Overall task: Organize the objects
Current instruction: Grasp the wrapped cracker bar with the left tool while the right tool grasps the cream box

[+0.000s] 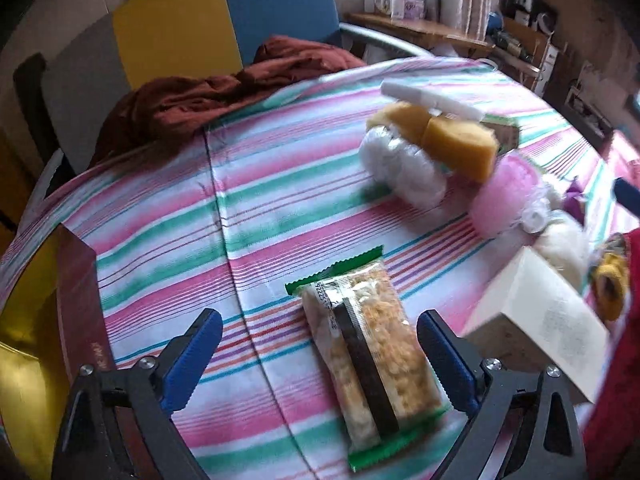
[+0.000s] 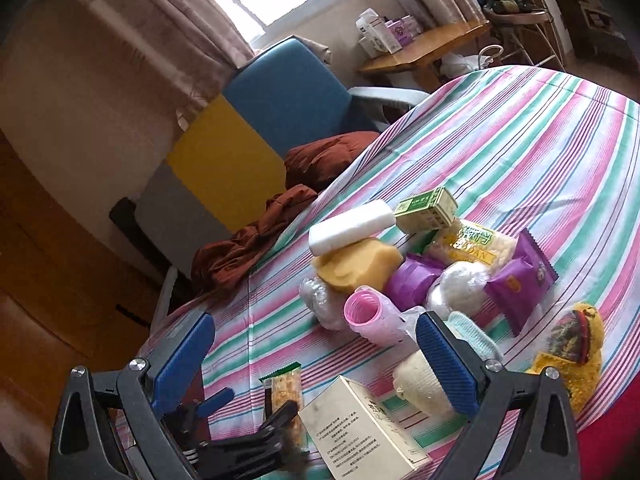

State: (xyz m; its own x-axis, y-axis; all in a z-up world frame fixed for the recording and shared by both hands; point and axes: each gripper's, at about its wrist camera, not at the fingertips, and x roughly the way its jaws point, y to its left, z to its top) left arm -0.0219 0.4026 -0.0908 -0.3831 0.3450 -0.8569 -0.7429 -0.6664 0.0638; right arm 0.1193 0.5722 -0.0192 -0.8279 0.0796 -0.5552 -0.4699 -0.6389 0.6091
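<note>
while the left gripper (image 1: 320, 354) hangs over the snack bar (image 1: 362, 344), jaws spread and clear of it, closing comes next; right gripper (image 2: 316, 356) waits, spread.

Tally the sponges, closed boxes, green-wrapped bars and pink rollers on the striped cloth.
Sponges: 2, white sponge and yellow sponge
Closed boxes: 2, green box and cream box
Green-wrapped bars: 1, bar
Pink rollers: 1, roller
Total: 6
</note>
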